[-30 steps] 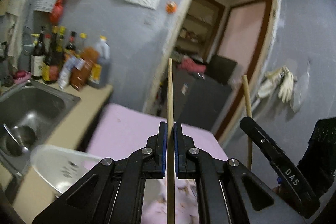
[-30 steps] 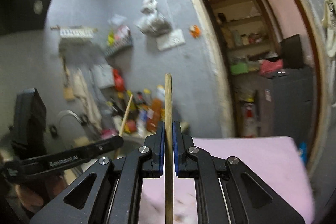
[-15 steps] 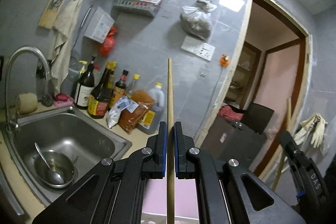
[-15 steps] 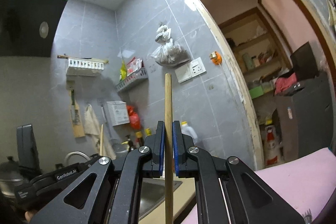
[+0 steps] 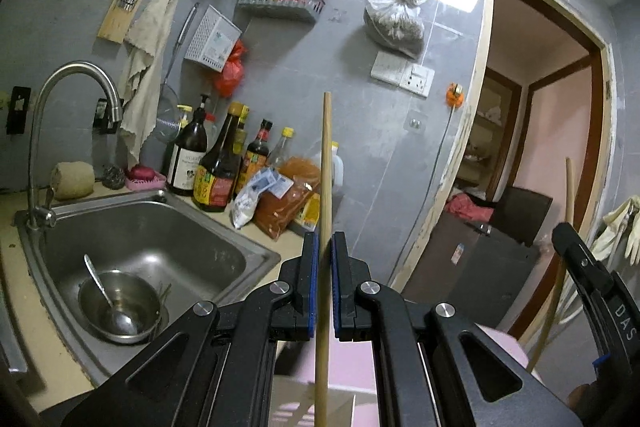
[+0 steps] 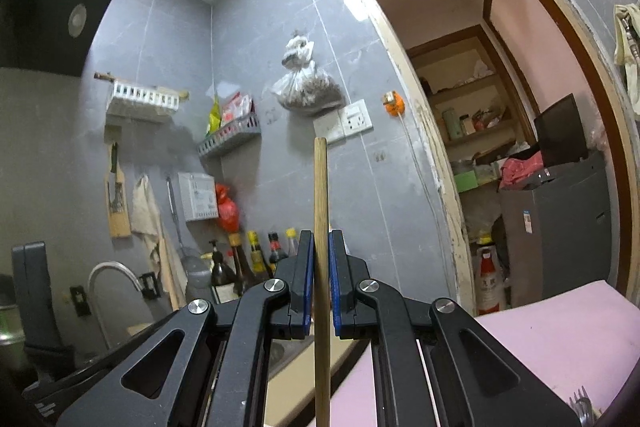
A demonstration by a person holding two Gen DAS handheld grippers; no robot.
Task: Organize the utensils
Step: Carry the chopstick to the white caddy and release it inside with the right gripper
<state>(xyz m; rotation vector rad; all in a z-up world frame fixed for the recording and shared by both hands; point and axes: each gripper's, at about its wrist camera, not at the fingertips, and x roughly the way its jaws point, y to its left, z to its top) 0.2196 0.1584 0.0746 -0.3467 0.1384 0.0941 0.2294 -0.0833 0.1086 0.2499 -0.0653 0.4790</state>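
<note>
Each gripper grasps one wooden chopstick. In the left wrist view, the left chopstick [image 5: 325, 211] runs upright between the blue pads [image 5: 313, 287] of the left gripper [image 5: 324, 287]; the jaws are clenched on its shaft, and its tip rises above them in front of the grey tiled wall [image 5: 360, 99]. In the right wrist view, the right chopstick [image 6: 321, 227] stands upright in the same manner, clamped between the closed jaws of the right gripper [image 6: 320, 283], with its blunt end level with the wall socket [image 6: 352, 121].

The right gripper also appears at the right edge of the left wrist view, with its chopstick slanting up beside the door frame [image 5: 460, 163]. The body of the left gripper shows at the lower left of the right wrist view; its jaws cannot be seen there.

Below and left of the left gripper lies a stainless steel sink [image 5: 168, 239]. A metal bowl [image 5: 120, 311] sits in the sink with a spoon [image 5: 100, 283] resting in it. A curved faucet [image 5: 72, 83] stands at the sink's far left corner. Sauce bottles [image 5: 218, 163] and food packets [image 5: 280, 203] stand on the counter against the wall, just beyond the sink. A pink surface [image 6: 560, 331] lies under the right gripper. A plastic bag [image 6: 306, 87] hangs on the wall above the socket.
</note>
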